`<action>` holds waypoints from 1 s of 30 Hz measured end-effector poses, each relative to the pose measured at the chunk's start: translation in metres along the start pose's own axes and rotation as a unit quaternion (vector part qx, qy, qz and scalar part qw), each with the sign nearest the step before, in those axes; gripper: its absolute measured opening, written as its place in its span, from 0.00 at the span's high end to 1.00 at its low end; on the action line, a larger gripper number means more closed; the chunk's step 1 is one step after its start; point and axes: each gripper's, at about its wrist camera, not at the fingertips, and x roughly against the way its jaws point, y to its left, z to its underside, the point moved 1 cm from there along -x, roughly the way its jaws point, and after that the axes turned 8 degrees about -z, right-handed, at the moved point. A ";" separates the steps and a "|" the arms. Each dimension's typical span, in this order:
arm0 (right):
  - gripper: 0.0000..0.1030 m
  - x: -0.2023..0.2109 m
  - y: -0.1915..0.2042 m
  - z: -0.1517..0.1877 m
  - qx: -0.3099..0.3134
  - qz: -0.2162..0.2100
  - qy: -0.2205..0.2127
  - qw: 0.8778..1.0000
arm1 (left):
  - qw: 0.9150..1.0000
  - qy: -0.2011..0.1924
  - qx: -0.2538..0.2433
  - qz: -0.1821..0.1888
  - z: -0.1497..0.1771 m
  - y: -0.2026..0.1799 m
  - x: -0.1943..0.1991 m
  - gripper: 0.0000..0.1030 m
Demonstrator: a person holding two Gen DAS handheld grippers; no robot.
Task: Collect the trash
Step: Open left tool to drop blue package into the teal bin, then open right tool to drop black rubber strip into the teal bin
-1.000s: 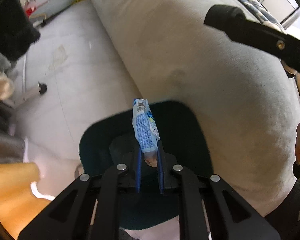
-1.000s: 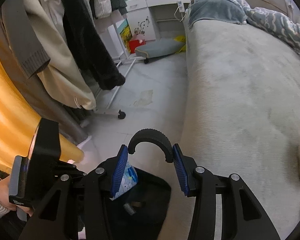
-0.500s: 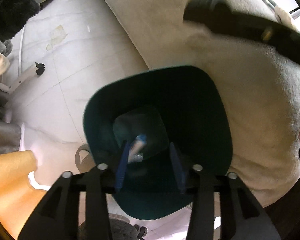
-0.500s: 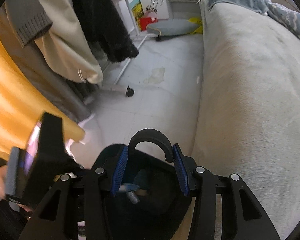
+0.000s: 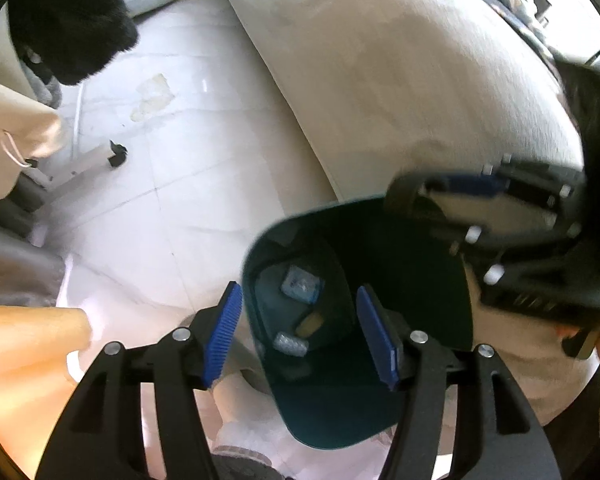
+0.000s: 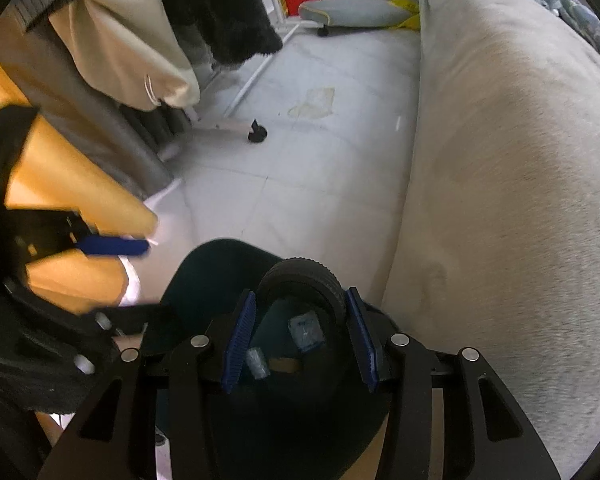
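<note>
A dark teal trash bin (image 5: pixel 380 420) stands on the floor beside the bed. A blue-and-white wrapper (image 5: pixel 301 286) lies at its bottom with a silvery scrap (image 5: pixel 290 345) and a brown piece (image 5: pixel 311 323). My left gripper (image 5: pixel 300 332) is open and empty above the bin's left side. My right gripper (image 6: pixel 300 336) is shut on the bin's black ribbed handle (image 6: pixel 304 276); it also shows blurred in the left wrist view (image 5: pixel 452 188). In the right wrist view the wrapper (image 6: pixel 306 330) lies inside the bin (image 6: pixel 204 272).
A grey bed (image 6: pixel 500 160) runs along the right. The white tiled floor (image 5: pixel 180 184) has a yellowish stain (image 5: pixel 152 96). Clothes hang on a wheeled rack (image 6: pixel 236 128) at left. An orange curtain (image 6: pixel 60 184) hangs at the near left.
My left gripper opened and dropped the blue wrapper into the bin, then pulled left. My right gripper kept its hold on the bin handle and shifted.
</note>
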 end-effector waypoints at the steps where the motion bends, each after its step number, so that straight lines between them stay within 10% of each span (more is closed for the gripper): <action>1: 0.55 -0.005 0.001 0.002 -0.001 -0.002 0.006 1.000 | 1.000 -0.004 0.004 -0.001 -0.002 0.002 0.002 0.39; 16: 0.54 -0.050 0.016 0.024 0.011 0.001 0.086 0.996 | 0.992 -0.118 0.033 -0.029 -0.028 0.028 0.059 0.41; 30: 0.36 -0.019 0.026 0.025 0.007 -0.006 0.058 0.998 | 0.972 -0.223 0.074 0.000 -0.057 0.013 0.124 0.41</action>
